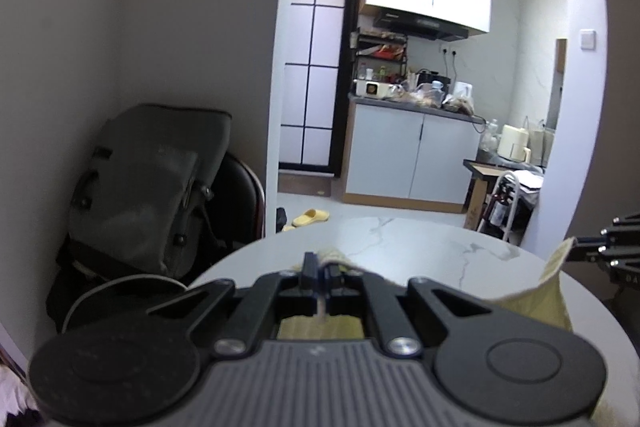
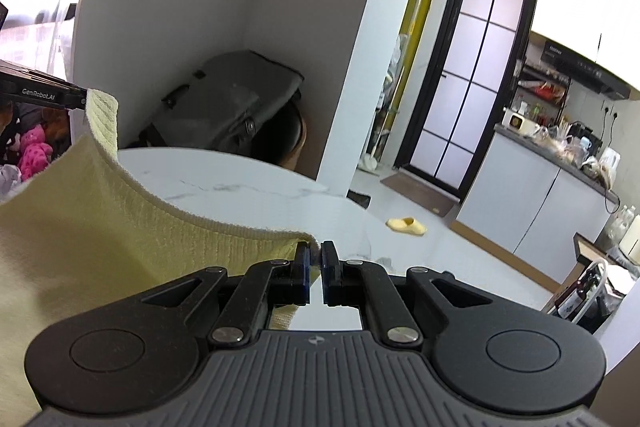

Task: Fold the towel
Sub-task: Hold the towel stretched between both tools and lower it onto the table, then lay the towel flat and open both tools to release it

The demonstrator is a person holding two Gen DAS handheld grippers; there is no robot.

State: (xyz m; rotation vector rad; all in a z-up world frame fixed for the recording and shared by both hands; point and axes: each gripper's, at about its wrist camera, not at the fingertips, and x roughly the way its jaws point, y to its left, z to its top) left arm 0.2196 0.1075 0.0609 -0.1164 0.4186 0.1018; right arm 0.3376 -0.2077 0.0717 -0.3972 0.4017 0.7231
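The towel (image 2: 80, 227) is pale yellow with a ribbed, knitted weave and a narrow cream hem along its edge. It hangs in a slack curve between the two grippers, above the near part of a round, white, marble-patterned table (image 2: 248, 187); whether any of the cloth rests on the tabletop cannot be told. The left gripper (image 1: 322, 273) has its jaws pressed together on one corner, a tuft of the hem standing up just past the fingertips and more cloth showing under the linkage. The right gripper (image 2: 316, 267) has its jaws drawn narrow on the other corner, the hem running in from the left and ending between its dark pads. In the left wrist view the right gripper shows at the right border with a cloth corner in it; in the right wrist view the left gripper shows at the left border, likewise holding cloth. Beyond the table's far edge a grey backpack (image 1: 152, 183) sits on a dark chair (image 1: 240, 199) in the wall corner; what the backpack contains is not visible. A yellow slipper (image 2: 406, 225) lies on the floor beyond.
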